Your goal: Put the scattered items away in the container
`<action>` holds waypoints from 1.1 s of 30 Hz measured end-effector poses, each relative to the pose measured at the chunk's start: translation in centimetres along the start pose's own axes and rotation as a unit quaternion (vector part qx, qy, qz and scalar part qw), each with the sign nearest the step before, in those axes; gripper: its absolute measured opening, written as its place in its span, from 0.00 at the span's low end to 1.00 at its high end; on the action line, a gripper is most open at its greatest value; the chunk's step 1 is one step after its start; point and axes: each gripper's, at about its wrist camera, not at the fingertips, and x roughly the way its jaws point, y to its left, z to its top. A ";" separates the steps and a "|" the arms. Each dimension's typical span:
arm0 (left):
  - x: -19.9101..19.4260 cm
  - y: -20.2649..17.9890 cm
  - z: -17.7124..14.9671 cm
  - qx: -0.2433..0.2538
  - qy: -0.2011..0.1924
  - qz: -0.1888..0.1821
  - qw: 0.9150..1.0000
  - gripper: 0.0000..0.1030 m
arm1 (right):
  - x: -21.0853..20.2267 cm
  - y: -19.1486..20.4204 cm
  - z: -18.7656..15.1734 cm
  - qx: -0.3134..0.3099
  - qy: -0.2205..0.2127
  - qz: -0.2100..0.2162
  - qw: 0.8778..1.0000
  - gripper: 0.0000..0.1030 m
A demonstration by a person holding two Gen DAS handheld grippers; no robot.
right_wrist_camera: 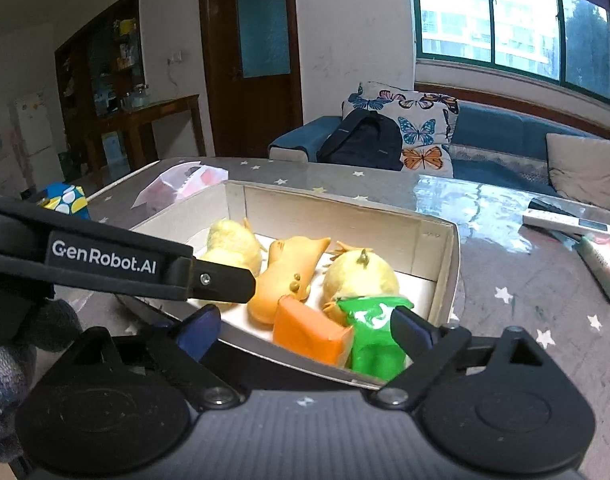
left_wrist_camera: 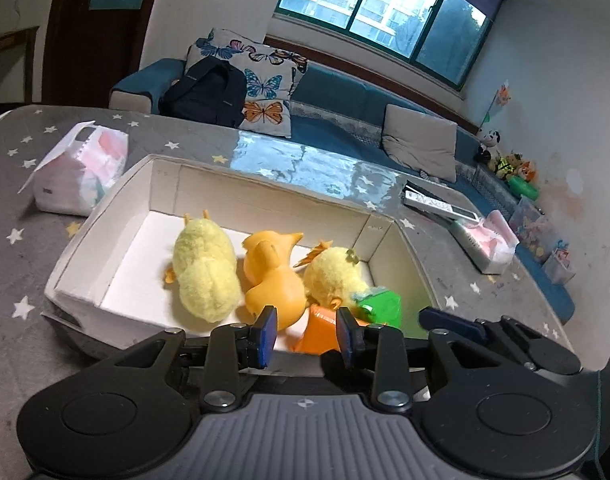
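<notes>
A white cardboard box (left_wrist_camera: 265,196) (right_wrist_camera: 329,208) stands on the star-patterned table. Inside lie two yellow plush chicks (left_wrist_camera: 205,268) (left_wrist_camera: 335,272), an orange duck (left_wrist_camera: 271,276) (right_wrist_camera: 285,276), an orange block (left_wrist_camera: 317,334) (right_wrist_camera: 309,332) and a green toy (left_wrist_camera: 381,308) (right_wrist_camera: 375,340). My left gripper (left_wrist_camera: 307,332) hovers at the box's near edge, open, with the orange block lying between its pads and a gap on the left side. My right gripper (right_wrist_camera: 303,314) stands wide open over the near right corner. Its right finger (right_wrist_camera: 413,328) is beside the green toy, gripping nothing.
A tissue pack (left_wrist_camera: 81,168) lies left of the box and another (left_wrist_camera: 489,240) to the right, with a remote (left_wrist_camera: 437,204) (right_wrist_camera: 565,220) behind that one. A blue spotted carton (right_wrist_camera: 65,198) sits at the table's far left. A sofa with a backpack (left_wrist_camera: 209,92) lies beyond.
</notes>
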 end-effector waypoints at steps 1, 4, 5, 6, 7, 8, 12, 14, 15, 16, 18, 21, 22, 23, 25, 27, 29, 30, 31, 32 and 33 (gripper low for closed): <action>-0.3 0.0 -0.2 0.005 -0.004 0.003 1.000 0.34 | -0.1 0.1 -0.2 0.000 -0.003 -0.003 1.000 0.91; -1.1 -0.1 -0.6 0.024 -0.018 0.022 0.999 0.34 | -0.4 0.3 -0.6 0.009 -0.001 0.002 1.000 0.91; -1.4 -0.1 -0.7 0.028 -0.020 0.026 0.999 0.34 | -0.4 0.4 -0.8 0.009 -0.001 0.000 1.000 0.91; -1.7 -0.2 -0.8 0.029 -0.019 0.028 0.999 0.34 | -0.5 0.6 -0.9 0.008 -0.001 -0.002 1.000 0.92; -1.9 -0.2 -0.9 0.029 -0.018 0.030 0.999 0.34 | -0.6 0.7 -1.0 0.008 -0.001 -0.003 1.000 0.92; -2.1 -0.1 -1.0 0.030 -0.016 0.032 0.999 0.34 | -0.7 0.7 -1.1 0.009 -0.001 -0.003 1.000 0.93; -2.6 0.1 -1.5 0.035 -0.014 0.044 0.998 0.34 | -1.4 1.0 -1.5 0.016 -0.006 -0.004 1.000 0.96; -2.8 0.1 -1.8 0.041 -0.010 0.053 0.998 0.34 | -1.7 1.1 -1.7 0.017 -0.009 -0.005 1.000 0.97; -3.0 -0.1 -2.0 0.045 -0.012 0.059 0.997 0.34 | -2.0 1.3 -1.7 0.017 -0.011 -0.008 1.000 0.99; -3.2 -0.2 -2.2 0.050 -0.014 0.068 0.996 0.34 | -2.2 1.4 -1.8 0.017 -0.011 -0.010 1.000 0.99; -3.5 -0.3 -2.5 0.059 -0.013 0.079 0.995 0.34 | -2.5 1.5 -2.1 0.020 -0.012 -0.011 1.000 1.00; -4.0 -0.3 -2.9 0.059 -0.012 0.088 0.994 0.34 | -3.0 1.7 -2.3 0.022 -0.015 -0.013 1.000 1.00; -4.1 -0.3 -3.1 0.058 -0.011 0.089 0.994 0.34 | -3.1 1.7 -2.4 0.025 -0.015 -0.014 0.999 1.00; -4.1 -0.2 -3.2 0.058 -0.009 0.091 0.994 0.34 | -3.1 1.9 -2.4 0.026 -0.013 -0.014 0.999 1.00; -4.1 -0.2 -3.6 0.058 -0.005 0.096 0.994 0.34 | -3.3 2.2 -2.7 0.023 -0.012 -0.019 0.999 1.00; -4.1 -0.2 -3.9 0.059 -0.001 0.100 0.993 0.34 | -3.4 2.5 -3.1 0.019 -0.011 -0.021 1.000 1.00; -4.1 -0.1 -4.1 0.058 0.003 0.104 0.993 0.34 | -3.6 2.8 -3.5 0.023 -0.010 -0.019 1.000 1.00; -4.2 -0.1 -4.2 0.059 0.005 0.105 0.993 0.34 | -3.6 2.8 -3.6 0.024 -0.009 -0.018 1.000 1.00; -4.2 -0.1 -4.3 0.059 0.006 0.105 0.993 0.34 | -3.6 2.9 -3.8 0.026 -0.007 -0.018 0.999 1.00; -4.3 -0.1 -4.5 0.059 0.007 0.105 0.993 0.34 | -3.6 3.0 -4.1 0.028 -0.006 -0.018 0.999 1.00; -4.3 0.0 -4.5 0.058 0.008 0.106 0.993 0.34 | -3.6 3.0 -4.2 0.030 -0.005 -0.018 0.999 1.00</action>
